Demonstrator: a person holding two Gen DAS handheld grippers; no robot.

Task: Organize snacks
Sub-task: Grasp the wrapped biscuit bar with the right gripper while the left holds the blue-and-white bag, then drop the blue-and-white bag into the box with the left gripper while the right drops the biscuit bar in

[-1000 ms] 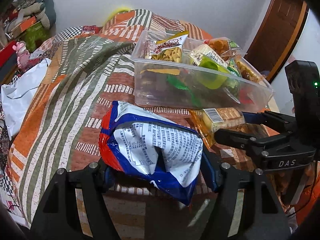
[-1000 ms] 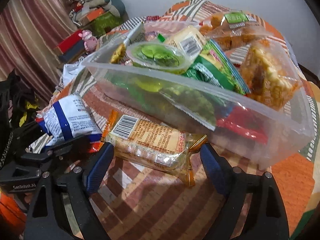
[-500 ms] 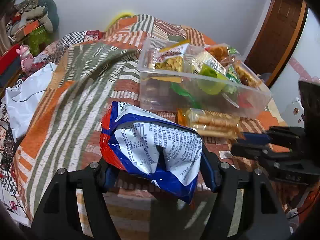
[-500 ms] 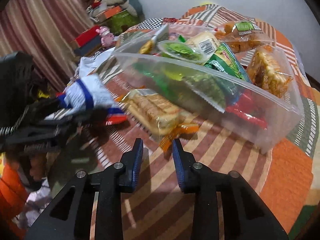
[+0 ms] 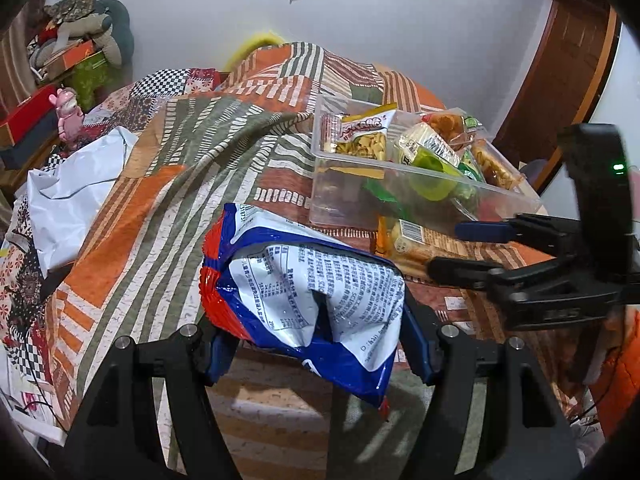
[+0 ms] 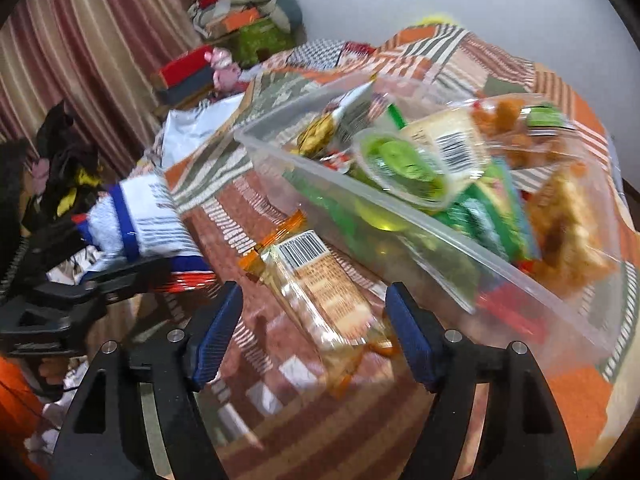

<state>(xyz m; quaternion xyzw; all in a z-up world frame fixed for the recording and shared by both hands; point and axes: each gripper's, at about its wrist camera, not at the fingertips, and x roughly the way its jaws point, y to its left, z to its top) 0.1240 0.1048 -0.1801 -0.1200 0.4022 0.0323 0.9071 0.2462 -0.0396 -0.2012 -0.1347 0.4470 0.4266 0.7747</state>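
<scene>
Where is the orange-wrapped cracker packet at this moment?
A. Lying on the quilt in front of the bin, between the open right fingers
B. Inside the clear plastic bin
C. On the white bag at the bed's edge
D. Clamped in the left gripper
A: the cracker packet lies on the quilt beside the clear bin, with the right gripper open around it, jaws not touching.

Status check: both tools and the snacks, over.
Left tool shut on blue bag. Right tool open, straddling biscuit pack on the quilt, beside the bin. Nothing in the way.
</scene>
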